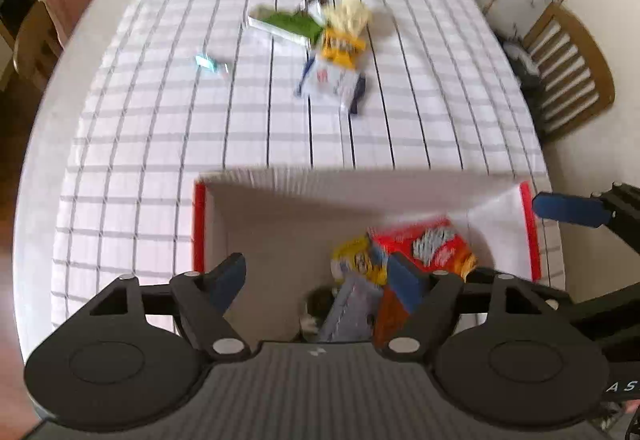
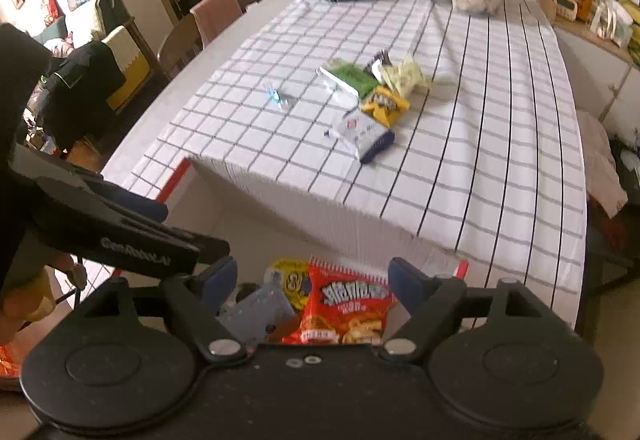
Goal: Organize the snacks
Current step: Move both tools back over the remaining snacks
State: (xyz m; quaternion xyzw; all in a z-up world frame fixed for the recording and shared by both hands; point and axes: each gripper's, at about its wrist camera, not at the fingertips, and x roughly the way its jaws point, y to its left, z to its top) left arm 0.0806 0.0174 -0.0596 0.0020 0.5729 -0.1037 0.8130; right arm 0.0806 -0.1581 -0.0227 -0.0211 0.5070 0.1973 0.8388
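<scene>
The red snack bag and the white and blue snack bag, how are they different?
The red snack bag lies inside the box, among other packets; the white and blue snack bag lies out on the checked tablecloth. The red one sits under the open right gripper; the white and blue one is far from both grippers. Both lie flat, unheld.

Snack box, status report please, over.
Left gripper and right gripper: jaws open, empty, over the box. Red packet and yellow packet inside. Loose snacks remain on tablecloth. Nothing blocking.
</scene>
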